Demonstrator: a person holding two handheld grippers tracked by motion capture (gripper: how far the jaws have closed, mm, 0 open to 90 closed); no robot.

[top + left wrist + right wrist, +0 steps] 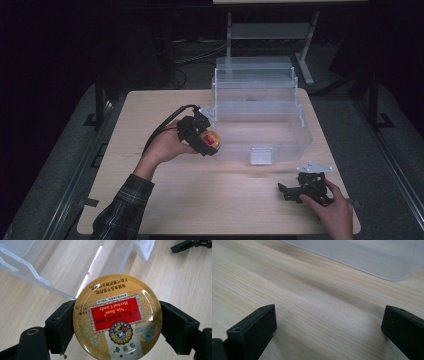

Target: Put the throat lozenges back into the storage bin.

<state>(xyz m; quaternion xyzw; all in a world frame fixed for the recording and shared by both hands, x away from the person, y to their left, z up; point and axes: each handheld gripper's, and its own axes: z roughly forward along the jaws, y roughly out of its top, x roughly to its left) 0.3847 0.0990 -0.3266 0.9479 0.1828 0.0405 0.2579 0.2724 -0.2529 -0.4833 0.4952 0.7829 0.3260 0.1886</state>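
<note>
A round gold candy tin (117, 317) with a red label reading "Herbal Candy" is clamped between the black jaws of my left gripper (117, 325). In the high view the tin (211, 139) hangs above the table, just left of the clear plastic box (260, 115), with the left gripper (206, 142) shut on it. My right gripper (287, 191) rests low at the table's front right, held by a hand, its jaws wide apart. In the right gripper view the right gripper (328, 327) has nothing but bare wood between its fingers.
The clear plastic box (30, 267) stands open at the back middle of the light wooden table (200, 200), its lid raised behind it. A corner of it (387, 260) lies ahead of the right gripper. Dark floor and a metal stand (270, 30) lie beyond the table.
</note>
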